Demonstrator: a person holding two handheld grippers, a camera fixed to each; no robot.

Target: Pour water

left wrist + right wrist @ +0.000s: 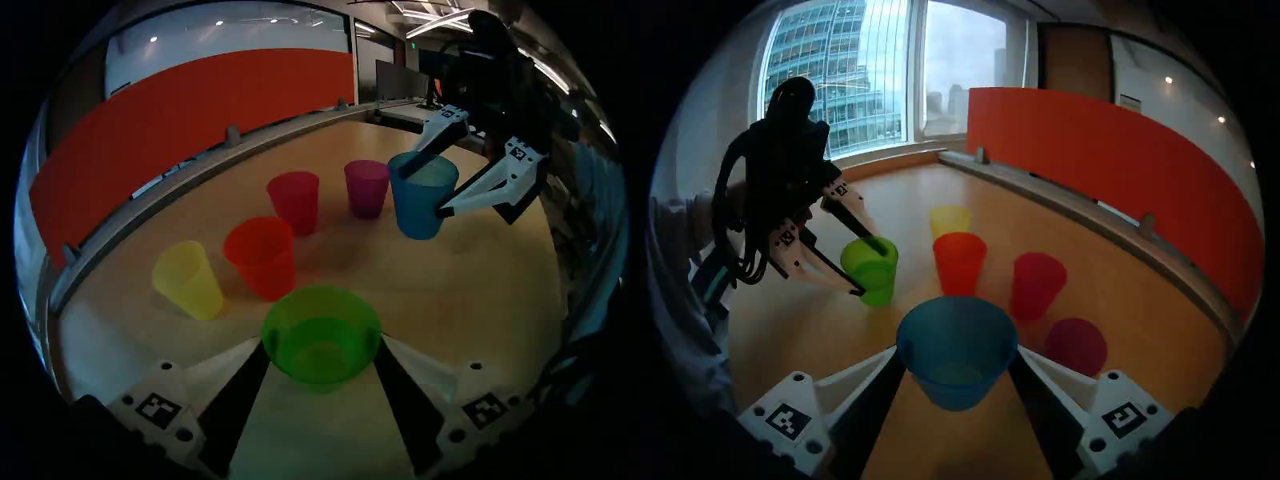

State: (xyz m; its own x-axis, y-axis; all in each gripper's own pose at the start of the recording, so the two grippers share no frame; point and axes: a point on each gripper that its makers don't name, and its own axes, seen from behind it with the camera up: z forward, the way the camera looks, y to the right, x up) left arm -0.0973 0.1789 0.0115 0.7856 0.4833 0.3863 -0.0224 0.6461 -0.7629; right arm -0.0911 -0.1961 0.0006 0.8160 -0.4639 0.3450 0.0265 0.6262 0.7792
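1. Left gripper: clenched on the green cup. The cup sits upright between the two fingers, and each finger presses one side wall just below the rim. In the right gripper view, the same fingers bracket the cup from the left.

2. Right gripper: clenched on the blue cup. The cup is held upright, with one finger against each side. A paler patch at the bottom of this cup may be water, but the fisheye picture is too dim to confirm it.

3. Relative position: both held cups are over the wooden table, well apart. Four cups stand between them in a loose row: yellow cup, orange cup, red cup and purple cup. The orange cup is nearest the green cup, and the purple cup is just beside the blue cup.

4. Markings: a black-and-white square pattern tag is fixed to each finger base. These are coded patterns, not lettering.

5. Pose: in the right gripper view, the left gripper enters from the left with its fingers angled down and to the right. A light sleeve shows behind it. In the left gripper view, the right gripper descends from the upper right.
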